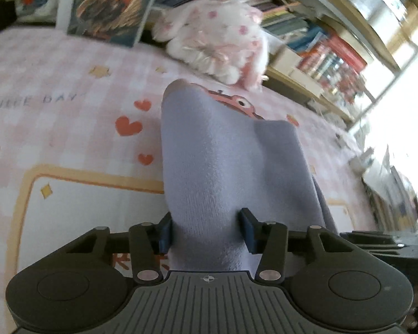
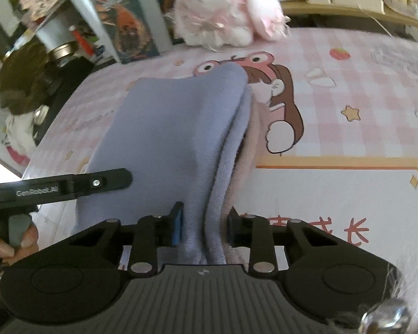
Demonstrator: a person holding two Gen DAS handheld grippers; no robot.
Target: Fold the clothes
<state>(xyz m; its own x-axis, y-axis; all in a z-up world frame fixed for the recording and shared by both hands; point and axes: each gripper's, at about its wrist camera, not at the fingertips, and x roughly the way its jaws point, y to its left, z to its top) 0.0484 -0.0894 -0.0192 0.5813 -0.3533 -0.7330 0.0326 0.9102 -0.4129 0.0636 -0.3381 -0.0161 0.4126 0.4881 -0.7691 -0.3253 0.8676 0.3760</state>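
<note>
A lavender fleece garment [image 1: 214, 156] hangs lifted above a pink checked cartoon mat [image 1: 69, 89]. My left gripper [image 1: 206, 231] is shut on a bunched part of the garment, which fills the space between its blue pads. My right gripper [image 2: 203, 228] is shut on another bunched edge of the same garment [image 2: 167, 128], where a folded double layer shows on its right side. The left gripper's body [image 2: 58, 186] shows at the left of the right wrist view, close beside the cloth. The garment's far end droops toward the mat.
A white and pink plush toy [image 1: 217, 41] lies at the far edge of the mat, also in the right wrist view [image 2: 223, 8]. A picture book [image 1: 111, 2] stands beside it. Shelves of books [image 1: 320, 47] run along the right.
</note>
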